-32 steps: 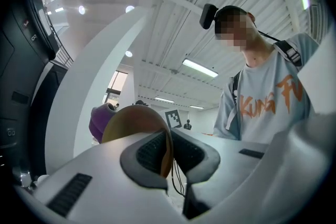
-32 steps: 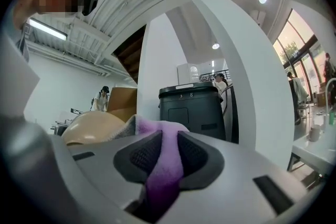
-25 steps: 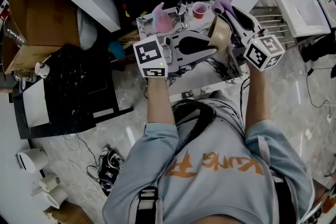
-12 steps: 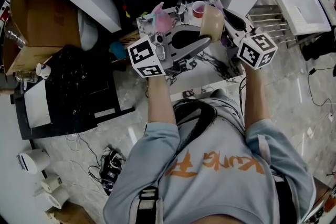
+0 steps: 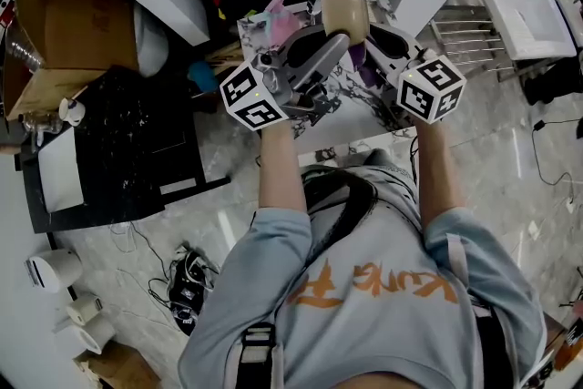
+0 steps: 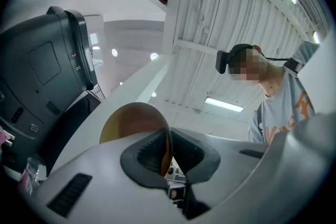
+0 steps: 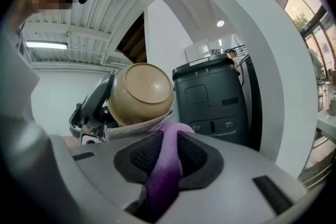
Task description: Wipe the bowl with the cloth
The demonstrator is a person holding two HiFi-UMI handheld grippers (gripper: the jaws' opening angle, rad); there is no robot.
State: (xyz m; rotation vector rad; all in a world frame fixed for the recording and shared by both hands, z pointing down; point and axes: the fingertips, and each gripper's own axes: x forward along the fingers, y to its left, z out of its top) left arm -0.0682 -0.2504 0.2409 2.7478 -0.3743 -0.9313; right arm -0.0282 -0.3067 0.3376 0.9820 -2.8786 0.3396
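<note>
Left tongs point(image 6: 168, 150) pinching bowl point(image 6: 131, 122), base facing cloth point(image 7: 167, 162)

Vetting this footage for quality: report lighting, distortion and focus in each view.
Head view: dim, low contrast, but sharp; the bowl reads clearly. Left gripper view: heavy fisheye bending, bright ceiling lights, the bowl rim in the left gripper soft up close. Right gripper view: same fisheye, the cloth in the right gripper blurred, the bowl beyond crisp.

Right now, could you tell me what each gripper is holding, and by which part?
The left gripper clamps the round tan bowl by its rim; the right gripper pinches the purple cloth by a bunched fold.
</note>
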